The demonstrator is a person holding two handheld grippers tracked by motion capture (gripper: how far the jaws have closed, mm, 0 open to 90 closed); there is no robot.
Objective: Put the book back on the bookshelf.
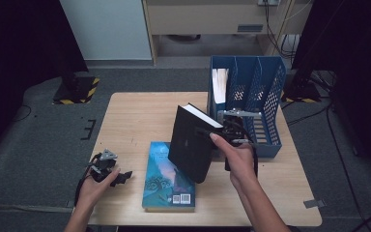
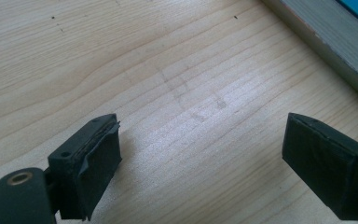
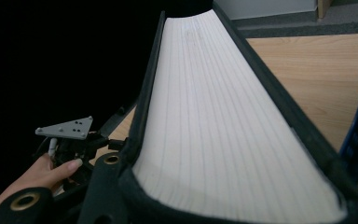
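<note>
A thick black hardcover book [image 1: 192,142] is held upright and tilted above the table, its white page edge [image 3: 214,126] running away from the camera in the right gripper view. My right gripper [image 1: 226,135] is shut on this book at its page side. A blue-covered book [image 1: 166,176] lies flat on the wooden table [image 1: 140,116] under and in front of the black one. My left gripper [image 1: 107,170] rests low at the table's left front edge, jaws open, with bare wood between its pads [image 2: 98,163]. The blue book's page edge [image 2: 331,42] crosses the upper right of the left gripper view.
A blue mesh file organiser [image 1: 251,101] stands at the table's far right, with white papers [image 1: 219,84] in its left slot. The right hand is close to the organiser's front. Dark floor and cables surround the table.
</note>
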